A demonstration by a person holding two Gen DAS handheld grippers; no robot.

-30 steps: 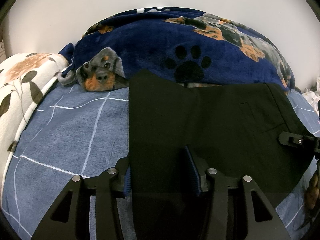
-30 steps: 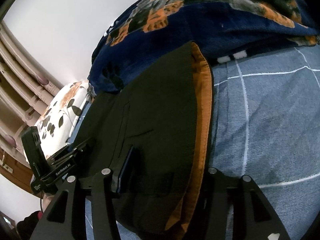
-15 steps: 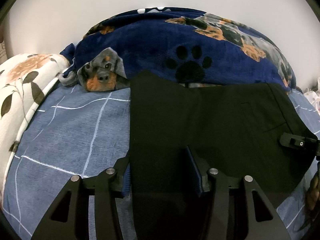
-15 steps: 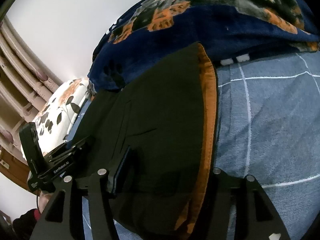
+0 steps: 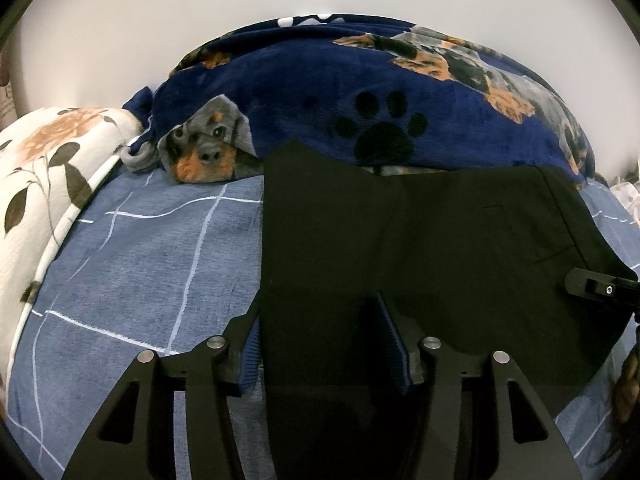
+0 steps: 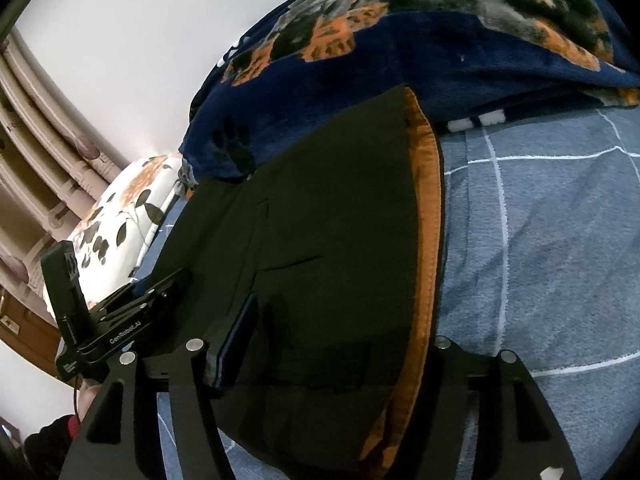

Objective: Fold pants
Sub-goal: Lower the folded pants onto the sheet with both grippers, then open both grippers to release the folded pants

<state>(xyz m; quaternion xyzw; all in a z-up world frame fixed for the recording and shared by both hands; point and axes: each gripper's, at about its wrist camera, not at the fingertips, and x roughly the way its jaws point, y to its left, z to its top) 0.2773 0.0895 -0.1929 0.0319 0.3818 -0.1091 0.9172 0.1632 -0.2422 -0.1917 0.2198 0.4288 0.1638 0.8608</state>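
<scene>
Both claws are parked on the near edge of the black pants (image 5: 420,248), and neither looks pinched shut. Left gripper (image 5: 324,344) has its jaws spread with the left corner of the fabric lying between them, left pad off the cloth's side edge, right pad on top of it. Right gripper (image 6: 320,344) is spread wide too, straddling the waistband end with the orange lining (image 6: 428,248); I can only see one of its blue pads, so can't say it's actually gripping.

The pants lie flat as a wide folded panel on the blue checked bedsheet (image 5: 132,264), far edge right up against the navy dog blanket (image 5: 320,92), with the floral pillow (image 5: 44,176) well off to the blanket's left.

My read: a fold is down and we're at the regrip stage. Next move probably needs both claws to close on that near edge and carry it toward the blanket evenly, or the layers will skew.

Compared to a second ago, barely anything moved. The right camera's view shifted slightly; the left one looks identical.
</scene>
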